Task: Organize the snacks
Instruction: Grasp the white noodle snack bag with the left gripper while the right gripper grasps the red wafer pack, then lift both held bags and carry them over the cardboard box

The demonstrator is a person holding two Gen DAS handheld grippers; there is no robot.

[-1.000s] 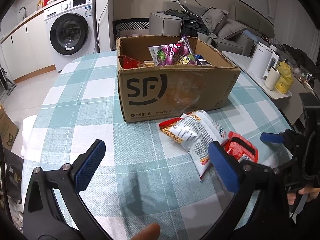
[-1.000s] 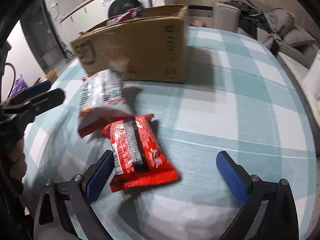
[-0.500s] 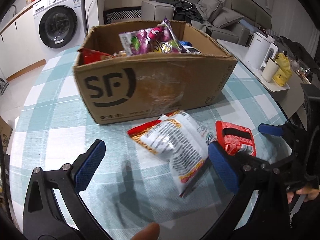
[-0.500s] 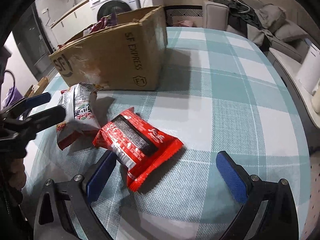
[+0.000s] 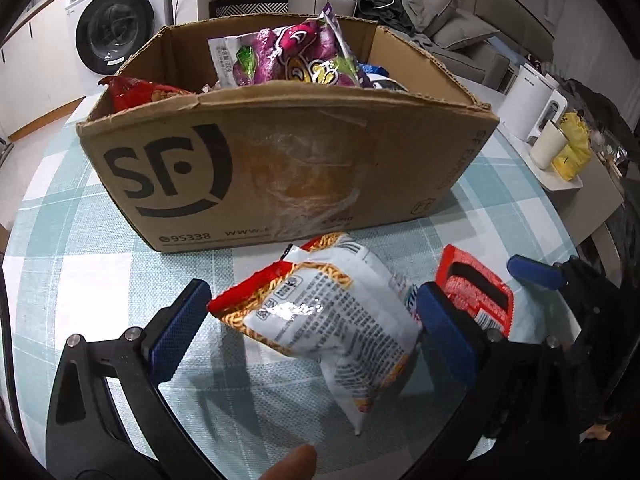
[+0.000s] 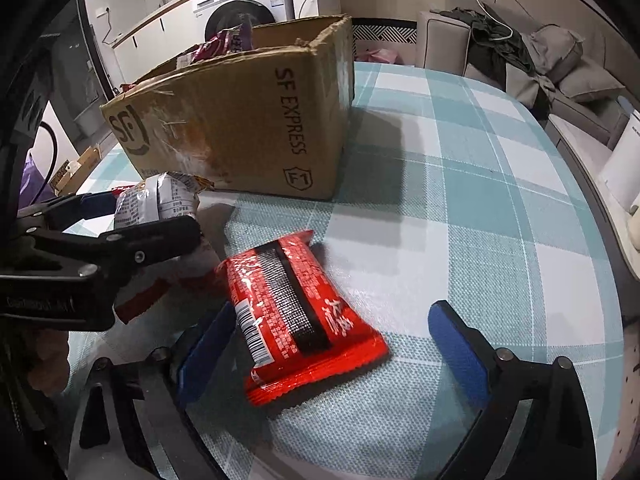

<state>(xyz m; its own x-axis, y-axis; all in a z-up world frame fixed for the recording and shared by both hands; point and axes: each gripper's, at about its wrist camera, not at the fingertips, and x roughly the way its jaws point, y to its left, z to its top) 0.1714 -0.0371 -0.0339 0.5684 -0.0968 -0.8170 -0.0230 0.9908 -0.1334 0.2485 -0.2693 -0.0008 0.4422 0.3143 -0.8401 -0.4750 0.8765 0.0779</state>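
Ahead of both grippers stands the cardboard box (image 5: 280,168); the left gripper (image 5: 312,332), wide open, straddles the white packet (image 5: 328,320), while the right gripper (image 6: 332,344), just narrowing yet gripping nothing, straddles the red packet (image 6: 296,316), whose slippery wrapper might squirt out sideways.

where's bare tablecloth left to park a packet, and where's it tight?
Free: the tablecloth right of the cardboard box, toward the sofa side, and the strip left of the box. Tight: in front of the box, where the white noodle packet, red packet and both tools sit close together.
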